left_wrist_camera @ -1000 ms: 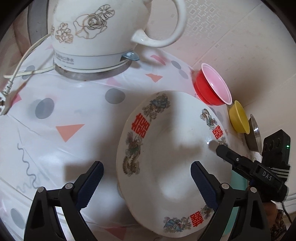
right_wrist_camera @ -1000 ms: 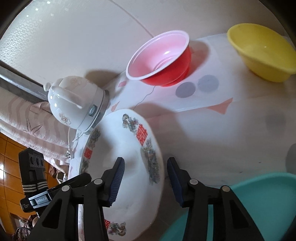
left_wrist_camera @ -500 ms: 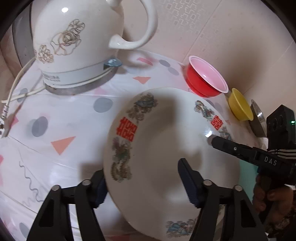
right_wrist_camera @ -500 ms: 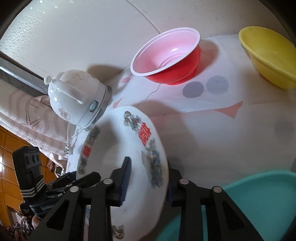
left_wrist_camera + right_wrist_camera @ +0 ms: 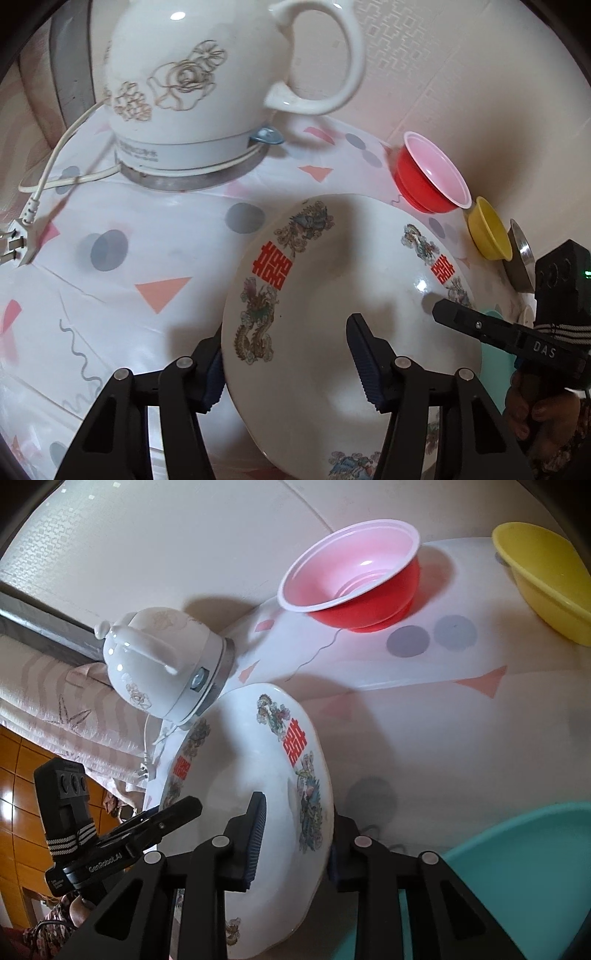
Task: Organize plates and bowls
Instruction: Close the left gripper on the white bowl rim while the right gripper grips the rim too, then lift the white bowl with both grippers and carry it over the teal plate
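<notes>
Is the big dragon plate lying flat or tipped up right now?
Tipped up: the dragon plate stands on its edge over the tablecloth, rims between both grippers' jaws.

Glossy glazed ceramic on the plate [image 5: 332, 295] and kettle [image 5: 192, 88] – smooth, with bright glints; shiny plastic for the red bowl [image 5: 354, 579], yellow bowl [image 5: 543, 579] and teal basin [image 5: 517, 882]; smooth printed plastic tablecloth [image 5: 110, 288]; ribbed matt gripper pads [image 5: 255, 834]
</notes>
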Action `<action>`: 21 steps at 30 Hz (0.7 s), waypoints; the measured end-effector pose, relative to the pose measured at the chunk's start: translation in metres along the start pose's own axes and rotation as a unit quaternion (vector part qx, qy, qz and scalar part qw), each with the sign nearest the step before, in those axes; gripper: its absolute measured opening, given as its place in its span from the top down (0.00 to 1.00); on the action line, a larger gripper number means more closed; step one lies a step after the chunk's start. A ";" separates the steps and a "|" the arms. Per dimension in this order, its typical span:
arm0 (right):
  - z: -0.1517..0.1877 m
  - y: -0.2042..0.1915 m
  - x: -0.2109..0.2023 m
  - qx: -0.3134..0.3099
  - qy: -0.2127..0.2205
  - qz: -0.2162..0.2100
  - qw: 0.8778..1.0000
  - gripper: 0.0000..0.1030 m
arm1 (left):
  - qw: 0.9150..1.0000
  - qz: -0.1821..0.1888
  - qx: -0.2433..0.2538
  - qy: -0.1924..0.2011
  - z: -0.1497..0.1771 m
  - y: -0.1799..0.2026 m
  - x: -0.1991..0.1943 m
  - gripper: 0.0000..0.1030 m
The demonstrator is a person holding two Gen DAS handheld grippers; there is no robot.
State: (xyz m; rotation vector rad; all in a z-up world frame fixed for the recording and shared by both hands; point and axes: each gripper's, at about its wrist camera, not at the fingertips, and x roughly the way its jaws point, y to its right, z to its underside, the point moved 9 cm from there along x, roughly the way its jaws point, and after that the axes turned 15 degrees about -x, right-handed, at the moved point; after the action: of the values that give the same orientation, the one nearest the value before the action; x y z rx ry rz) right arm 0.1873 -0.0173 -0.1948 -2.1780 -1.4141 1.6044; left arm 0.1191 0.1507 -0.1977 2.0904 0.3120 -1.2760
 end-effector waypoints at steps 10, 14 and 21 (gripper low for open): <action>-0.003 -0.013 0.003 0.011 0.001 -0.020 1.000 0.72 | 1.000 -0.012 -0.002 0.005 0.001 -0.009 0.000 0.43; -0.001 -0.016 0.003 0.006 -0.002 -0.010 1.000 0.72 | 1.000 -0.012 -0.002 0.007 0.002 -0.008 -0.001 0.43; 0.001 -0.025 -0.003 -0.035 0.000 0.018 0.999 0.72 | 1.000 0.000 -0.005 0.013 0.008 -0.006 -0.006 0.43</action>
State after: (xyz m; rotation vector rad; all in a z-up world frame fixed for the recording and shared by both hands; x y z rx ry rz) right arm 0.1713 -0.0056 -0.1796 -2.2541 -1.4611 1.5884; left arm 0.1075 0.1514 -0.1976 2.0995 0.3288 -1.2464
